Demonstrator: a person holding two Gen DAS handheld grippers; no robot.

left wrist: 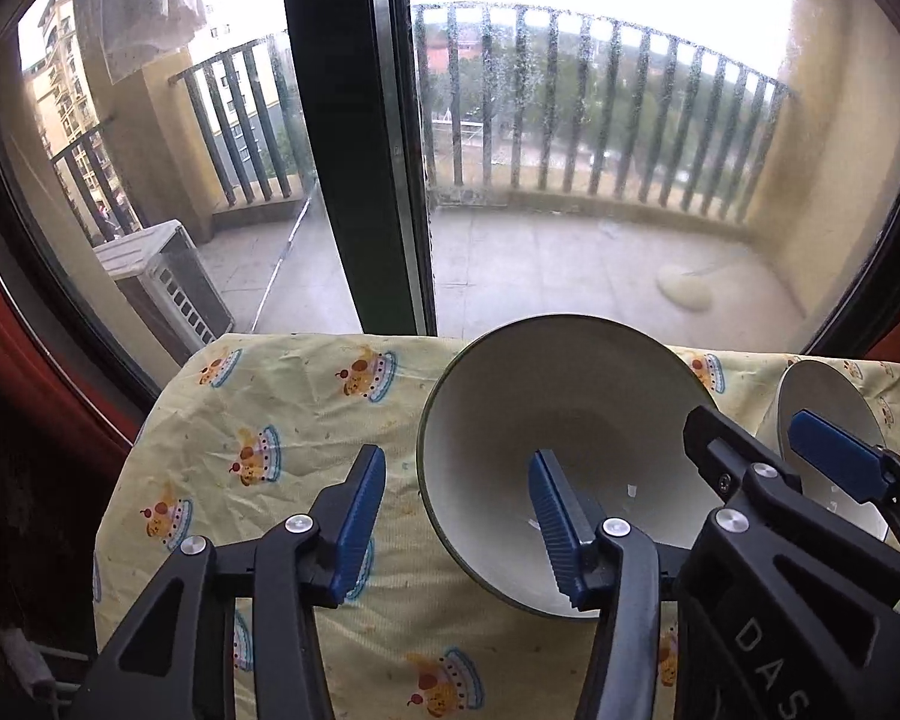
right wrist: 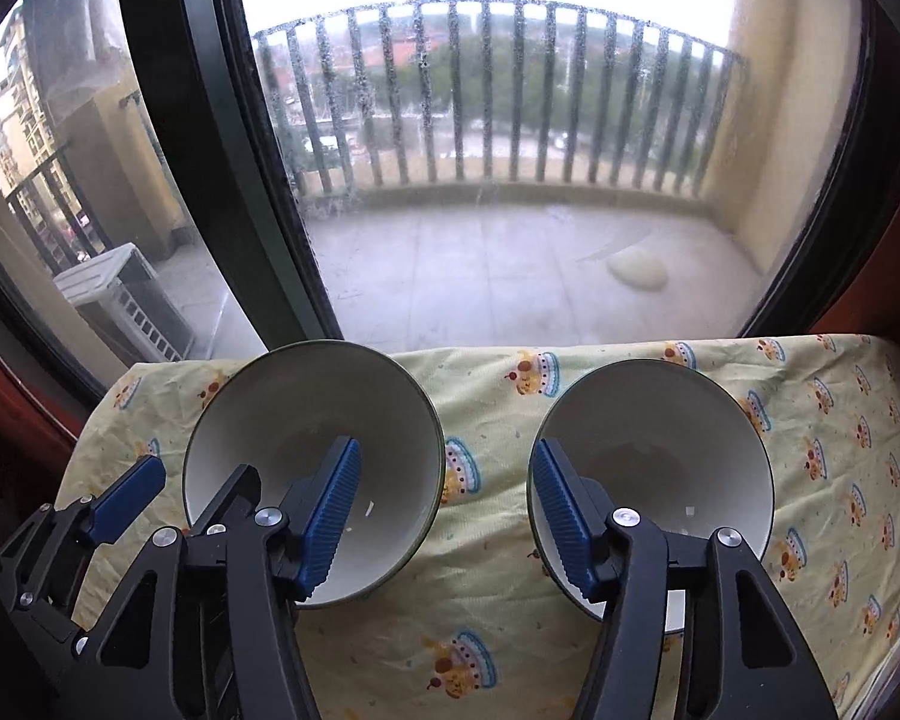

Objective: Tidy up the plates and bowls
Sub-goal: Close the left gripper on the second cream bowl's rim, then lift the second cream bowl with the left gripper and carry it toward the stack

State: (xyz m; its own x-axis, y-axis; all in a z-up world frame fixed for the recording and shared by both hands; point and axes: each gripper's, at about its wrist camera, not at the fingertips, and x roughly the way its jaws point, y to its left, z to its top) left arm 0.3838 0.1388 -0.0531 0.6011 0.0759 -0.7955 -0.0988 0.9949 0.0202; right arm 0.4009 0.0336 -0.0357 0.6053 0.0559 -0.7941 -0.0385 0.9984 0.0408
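On the table by the window: I see 2 white bowls on a yellow cartoon-print cloth [right wrist: 498, 600].
Left gripper [left wrist: 459, 516]: wide open, gripping nothing; its right finger sits inside the left bowl [left wrist: 561, 420], its left finger over bare cloth.
Right gripper [right wrist: 444, 516]: wide open, gripping nothing; 1 finger in each bowl, its right one in the right bowl [right wrist: 660, 450].
Bowls: side by side, apart.

The only readable lettering is "DAS", in pale capitals on the black body of the right gripper [left wrist: 840, 468], low at the right edge of the left wrist view; the word runs on out of view.
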